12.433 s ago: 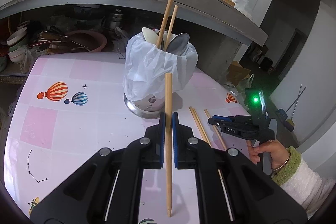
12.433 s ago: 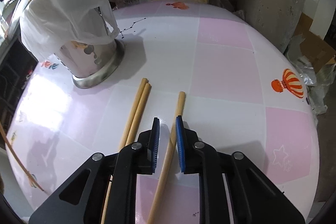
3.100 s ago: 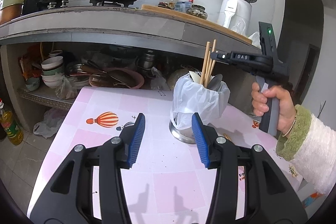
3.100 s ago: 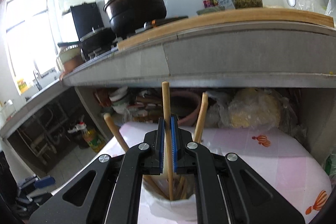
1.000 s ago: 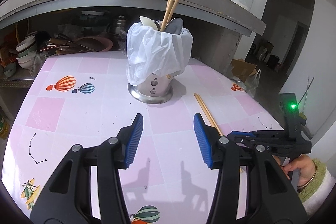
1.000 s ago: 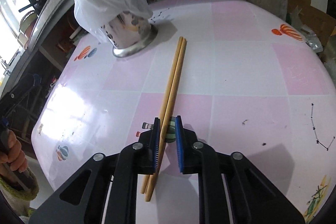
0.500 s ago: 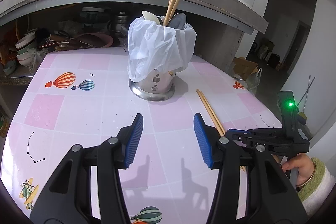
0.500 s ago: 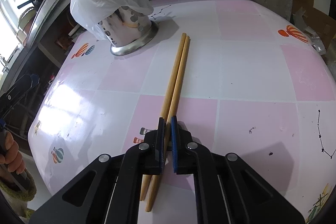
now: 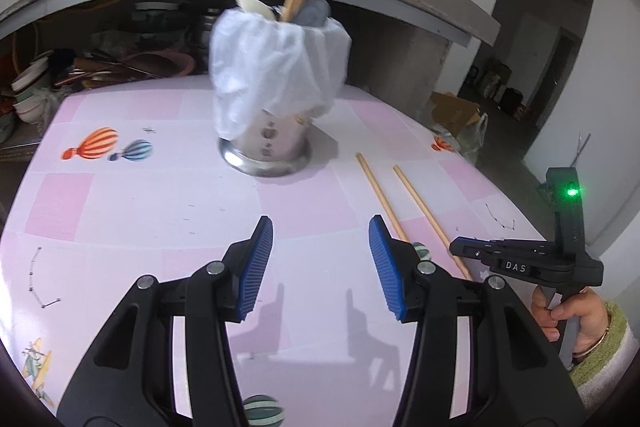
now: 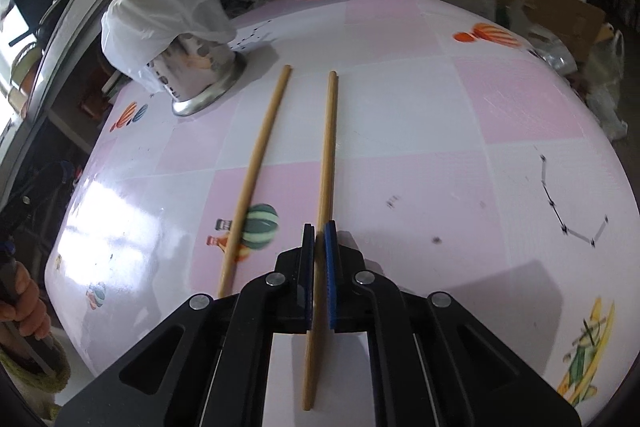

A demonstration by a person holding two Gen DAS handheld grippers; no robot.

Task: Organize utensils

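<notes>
My right hand-held gripper (image 10: 318,259) is clamped on one chopstick (image 10: 326,163) near its lower end, the stick lying out ahead over the bench (image 10: 500,107). A second chopstick (image 10: 256,163) lies loose on the bench just to its left, apart from the first. Several chopsticks already stand in the bag-lined holder (image 9: 276,83) at the far side, so I judge the job mostly done: this stick and the loose one are left. My left hand-held gripper (image 9: 320,259) hangs over the bench with jaws apart, holding nothing.
</notes>
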